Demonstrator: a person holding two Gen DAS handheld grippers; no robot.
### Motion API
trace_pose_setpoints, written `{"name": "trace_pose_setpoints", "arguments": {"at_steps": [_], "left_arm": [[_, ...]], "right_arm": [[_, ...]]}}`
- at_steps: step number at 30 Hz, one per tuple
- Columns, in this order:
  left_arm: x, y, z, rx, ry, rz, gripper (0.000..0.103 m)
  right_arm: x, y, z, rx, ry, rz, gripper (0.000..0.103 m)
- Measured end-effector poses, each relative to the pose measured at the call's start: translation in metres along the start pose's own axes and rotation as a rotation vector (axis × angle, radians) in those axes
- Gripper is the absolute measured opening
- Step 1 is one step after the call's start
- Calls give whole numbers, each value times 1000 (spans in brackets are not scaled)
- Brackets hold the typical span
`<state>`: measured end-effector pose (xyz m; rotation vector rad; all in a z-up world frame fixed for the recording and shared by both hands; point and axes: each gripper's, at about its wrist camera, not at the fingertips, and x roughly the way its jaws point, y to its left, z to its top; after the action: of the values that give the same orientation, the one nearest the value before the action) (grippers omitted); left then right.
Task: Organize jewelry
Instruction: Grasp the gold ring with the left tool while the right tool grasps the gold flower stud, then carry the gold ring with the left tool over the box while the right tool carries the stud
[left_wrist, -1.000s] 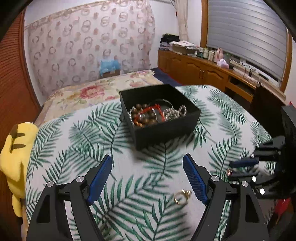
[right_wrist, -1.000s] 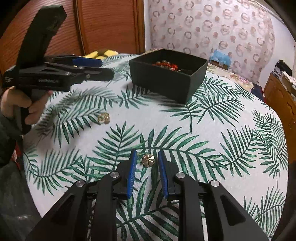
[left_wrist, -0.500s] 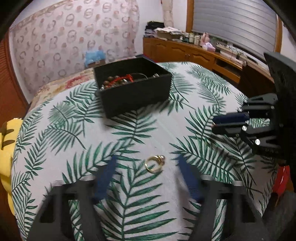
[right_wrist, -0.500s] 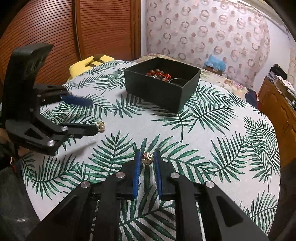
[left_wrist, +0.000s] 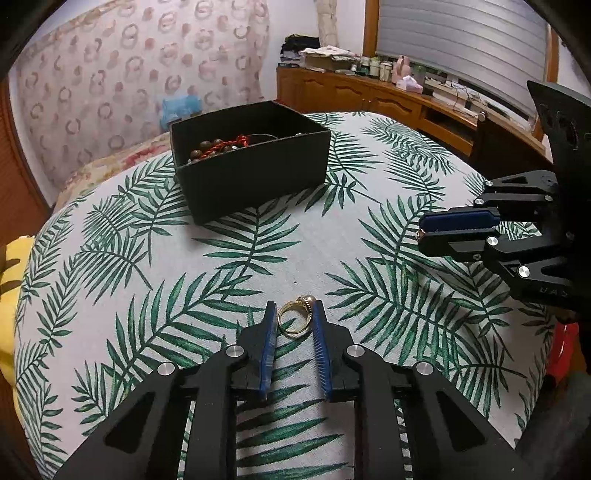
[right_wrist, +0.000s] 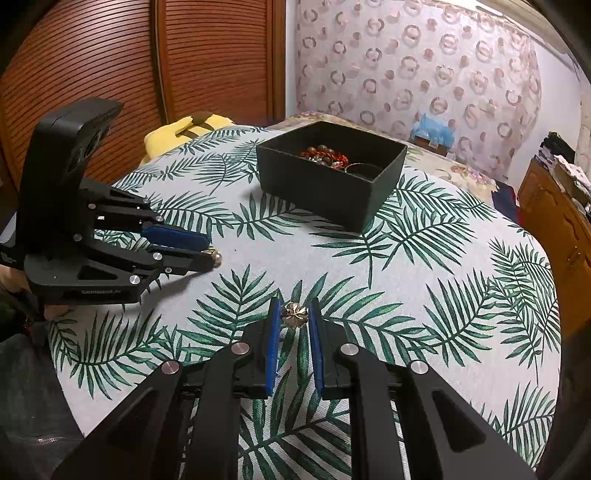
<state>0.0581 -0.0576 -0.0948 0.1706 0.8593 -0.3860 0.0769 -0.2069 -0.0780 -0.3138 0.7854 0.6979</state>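
left claw (left_wrist: 294, 318) has just been closing, gold ring (left_wrist: 294, 320) sits between its pads on the leaf-print surface (left_wrist: 369, 266), pads at or near the band on both sides; can't confirm a firm pinch yet

right claw (right_wrist: 294, 318) nearly pressed together on a small gold flower-shaped piece (right_wrist: 294, 315), pads touching its sides, piece looks to rest on the cloth

black box (left_wrist: 255, 173) well apart, further back on the surface, beaded bracelets already in it

handling, my read: both items light, stiff metal, smooth, so slip risk > crush risk. ring lying flat: grip across the band, not on the pearl-like stone, which could twist out. flower piece is domed, squeeze at widest point, lift slowly, cloth may snag
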Motion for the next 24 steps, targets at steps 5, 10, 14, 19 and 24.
{"name": "trace_pose_setpoints", "arguments": {"at_steps": [5,10,14,19,24], "left_arm": [[-5,3,1,-17,-13,-1,5],[-8,8,4,-38,-32,4,5],[-12,13,11,-52,-55,5,5],[-16,20,30,-55,-87,15,5],[-18,27,51,-59,-119,30,5]], "right_arm": [[-1,0,1,-1,-1,-2,17],[-3,0,5,0,-5,-1,17],[-2,-3,15,-5,-11,3,17],[-3,-11,37,-11,-44,9,17],[-1,-22,65,-15,-88,19,17]]}}
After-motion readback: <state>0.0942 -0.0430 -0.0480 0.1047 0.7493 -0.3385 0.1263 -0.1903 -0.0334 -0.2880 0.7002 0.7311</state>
